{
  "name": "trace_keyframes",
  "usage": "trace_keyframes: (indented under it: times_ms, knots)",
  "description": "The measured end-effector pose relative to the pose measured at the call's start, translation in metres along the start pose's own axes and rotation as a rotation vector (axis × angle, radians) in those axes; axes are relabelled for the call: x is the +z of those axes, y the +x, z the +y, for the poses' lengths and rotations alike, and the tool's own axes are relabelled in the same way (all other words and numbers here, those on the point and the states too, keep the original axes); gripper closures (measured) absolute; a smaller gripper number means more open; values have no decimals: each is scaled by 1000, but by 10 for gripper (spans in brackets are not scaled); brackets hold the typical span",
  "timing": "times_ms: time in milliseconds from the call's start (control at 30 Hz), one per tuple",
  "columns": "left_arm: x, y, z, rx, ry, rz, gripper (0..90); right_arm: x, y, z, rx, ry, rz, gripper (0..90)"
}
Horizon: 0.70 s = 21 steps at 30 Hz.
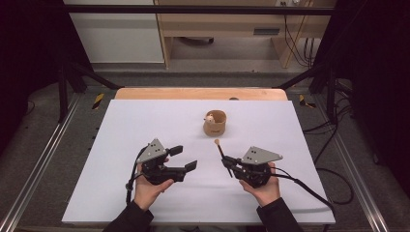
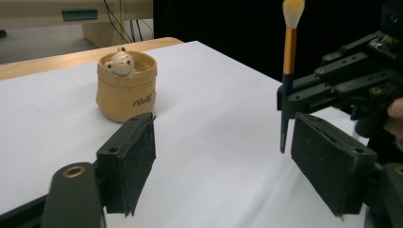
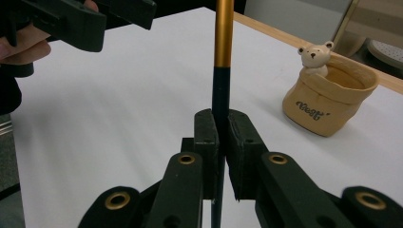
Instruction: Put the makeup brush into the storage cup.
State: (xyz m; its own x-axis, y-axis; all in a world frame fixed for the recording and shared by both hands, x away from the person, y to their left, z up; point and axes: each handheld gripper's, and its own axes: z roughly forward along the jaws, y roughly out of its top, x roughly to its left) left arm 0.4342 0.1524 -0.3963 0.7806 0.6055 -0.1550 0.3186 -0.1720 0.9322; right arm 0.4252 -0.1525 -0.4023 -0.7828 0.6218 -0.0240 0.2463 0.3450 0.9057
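Now mid-handover, by the look of it: right gripper (image 1: 227, 162) clamped on the dark handle of the makeup brush (image 2: 288, 71), tuft up, near the bear pot (image 1: 215, 122) on its person-side. Left gripper (image 1: 186, 158) released, jaws wide, nothing between them. Next move, likely: carry the brush over the pot's mouth, lower it upright.

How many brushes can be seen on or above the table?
1. The brush is clamped upright in the right gripper, above the table. The pot shows a small bear; more brushes could be hidden inside.
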Motion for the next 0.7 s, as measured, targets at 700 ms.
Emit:
trace_keyframes:
  times_ms: [700]
  knots:
    - [-29,21,-9,53,64,120,124,-18,-18,14,67,-97,-62,833]
